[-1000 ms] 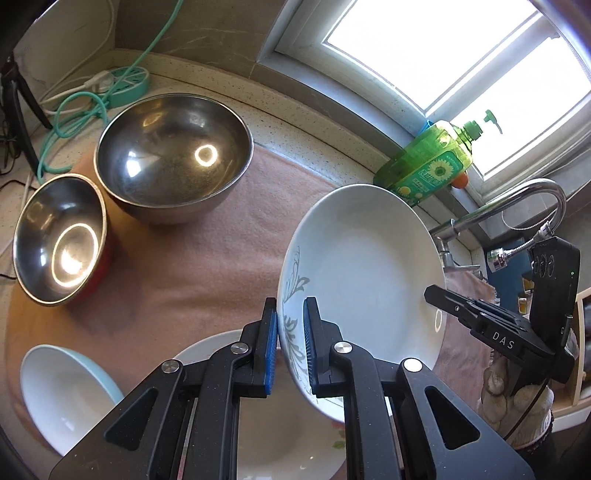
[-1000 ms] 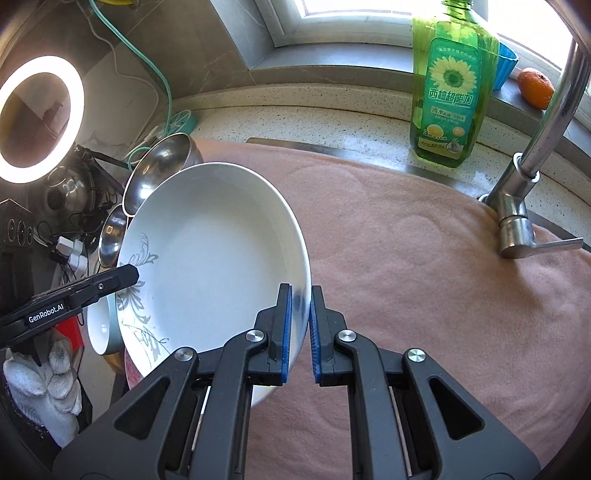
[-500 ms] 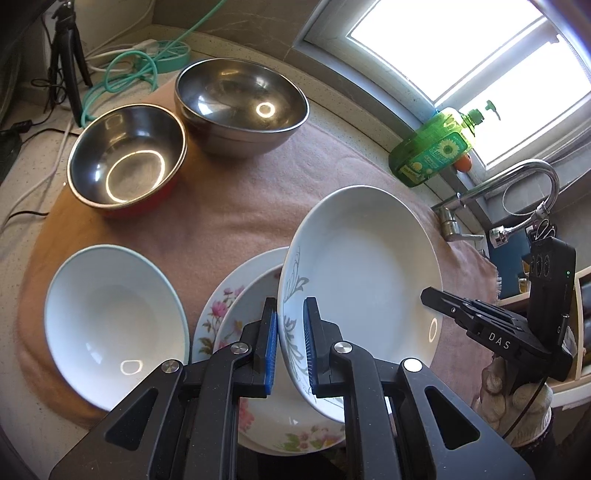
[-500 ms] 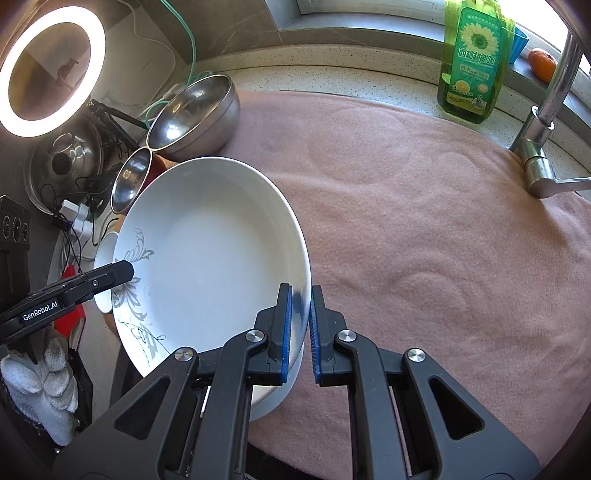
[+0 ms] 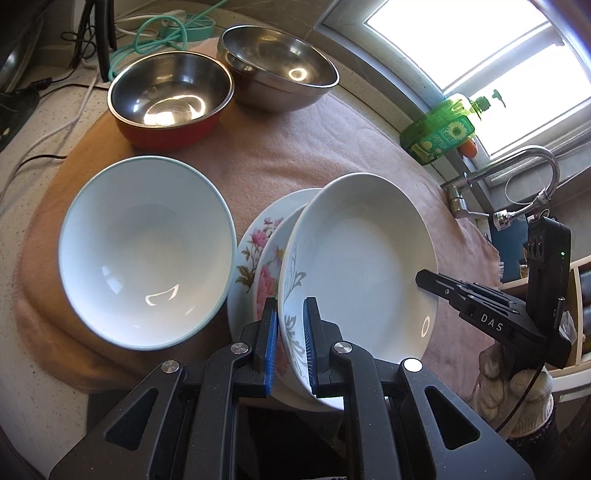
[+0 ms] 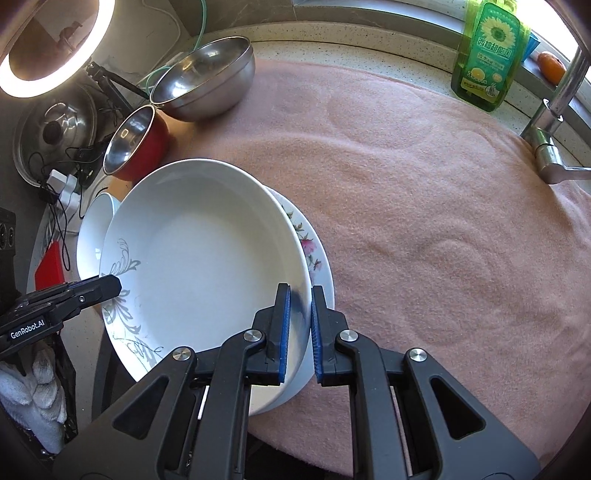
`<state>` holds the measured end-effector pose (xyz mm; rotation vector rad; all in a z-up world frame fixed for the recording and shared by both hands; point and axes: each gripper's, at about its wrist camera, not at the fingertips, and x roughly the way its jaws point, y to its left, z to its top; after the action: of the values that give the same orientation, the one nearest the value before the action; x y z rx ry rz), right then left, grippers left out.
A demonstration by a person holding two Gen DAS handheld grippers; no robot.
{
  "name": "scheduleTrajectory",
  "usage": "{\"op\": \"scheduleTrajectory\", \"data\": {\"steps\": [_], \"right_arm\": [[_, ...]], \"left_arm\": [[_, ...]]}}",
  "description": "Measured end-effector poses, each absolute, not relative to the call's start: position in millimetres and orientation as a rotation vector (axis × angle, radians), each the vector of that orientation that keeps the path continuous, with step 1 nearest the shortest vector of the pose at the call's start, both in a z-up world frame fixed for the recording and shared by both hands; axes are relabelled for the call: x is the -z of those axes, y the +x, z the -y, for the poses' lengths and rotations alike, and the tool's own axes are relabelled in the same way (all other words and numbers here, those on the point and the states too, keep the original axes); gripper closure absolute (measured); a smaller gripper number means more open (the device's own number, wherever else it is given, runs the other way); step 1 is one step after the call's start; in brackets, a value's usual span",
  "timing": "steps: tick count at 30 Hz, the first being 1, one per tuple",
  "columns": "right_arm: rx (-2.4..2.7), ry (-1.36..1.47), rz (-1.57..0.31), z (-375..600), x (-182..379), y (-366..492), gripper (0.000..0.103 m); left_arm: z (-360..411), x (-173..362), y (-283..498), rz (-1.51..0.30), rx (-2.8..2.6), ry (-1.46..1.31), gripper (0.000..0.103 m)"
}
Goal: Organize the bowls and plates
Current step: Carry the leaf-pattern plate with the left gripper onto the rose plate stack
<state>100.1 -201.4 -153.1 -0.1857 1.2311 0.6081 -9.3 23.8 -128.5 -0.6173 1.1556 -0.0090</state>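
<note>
Speckled beige stone worktop (image 6: 354, 40), mostly covered by a pink fleece cloth (image 6: 424, 206) ahead of and to the right of the right hand-held gripper. Bright window with white frame (image 5: 491, 59) far ahead-right of the left hand-held gripper, daylight blown out. Grey marbled wall (image 6: 155, 22) behind the worktop. Curved chrome tap (image 5: 517, 162) at the right edge, flexible hose beside it. Green dish-soap bottle with a sunflower label (image 6: 487, 55) on the worktop by the sill, small orange fruit (image 6: 550, 66) just beside it. Lit ring lamp (image 6: 48, 44) far left, on a black stand. Teal cable (image 5: 155, 33) and white leads loose on the worktop at the far left.
</note>
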Motion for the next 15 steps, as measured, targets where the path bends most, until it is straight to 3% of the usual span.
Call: {"op": "scheduleTrajectory", "data": {"steps": [15], "right_arm": [[-0.573, -0.3, -1.18, 184.8, 152.1, 94.5, 0.092]], "left_arm": [[-24.6, 136.6, -10.8, -1.18, 0.01, -0.624, 0.091]]}}
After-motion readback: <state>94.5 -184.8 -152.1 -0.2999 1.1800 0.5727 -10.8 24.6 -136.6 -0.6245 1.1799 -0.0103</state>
